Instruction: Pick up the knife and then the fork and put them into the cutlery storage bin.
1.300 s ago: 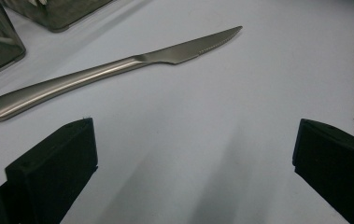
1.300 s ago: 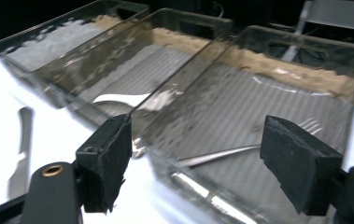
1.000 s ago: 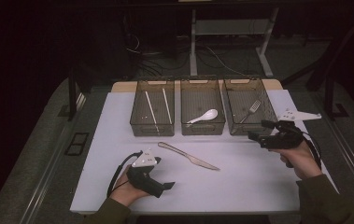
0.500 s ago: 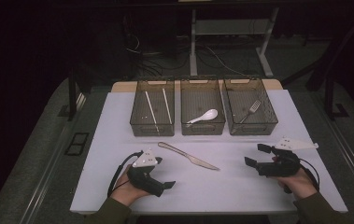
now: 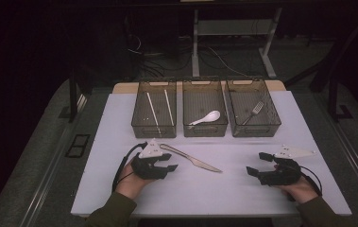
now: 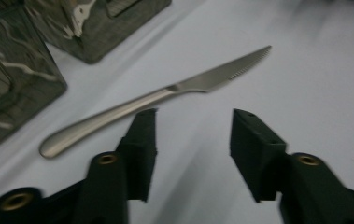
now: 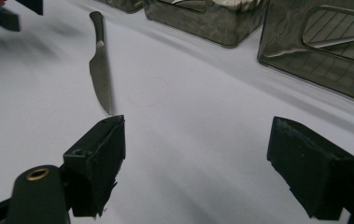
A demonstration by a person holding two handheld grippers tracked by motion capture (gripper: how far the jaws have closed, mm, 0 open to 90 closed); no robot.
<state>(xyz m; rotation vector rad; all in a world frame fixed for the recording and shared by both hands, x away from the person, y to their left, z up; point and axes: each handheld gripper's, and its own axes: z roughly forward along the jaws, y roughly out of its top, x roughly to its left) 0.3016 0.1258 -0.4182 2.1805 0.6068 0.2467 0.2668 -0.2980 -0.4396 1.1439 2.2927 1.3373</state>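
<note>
Two grippers flanked the knife [image 5: 191,159].
Left gripper [image 5: 171,167] and right gripper [image 5: 254,165], lower frame, both spread wide, grasping nothing.

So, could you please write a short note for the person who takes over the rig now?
Left gripper: open, empty, resting on the table close to the knife handle.
Right gripper: open, empty, low over the table near its right side, jaws pointing toward the knife.
Knife: lies flat on the table in front of the bins, between the two grippers, touched by neither.
Done: chopsticks are in the left bin, spoon in the middle bin, fork in the right bin.
Left: probably to pick up the knife and sort it.
</note>
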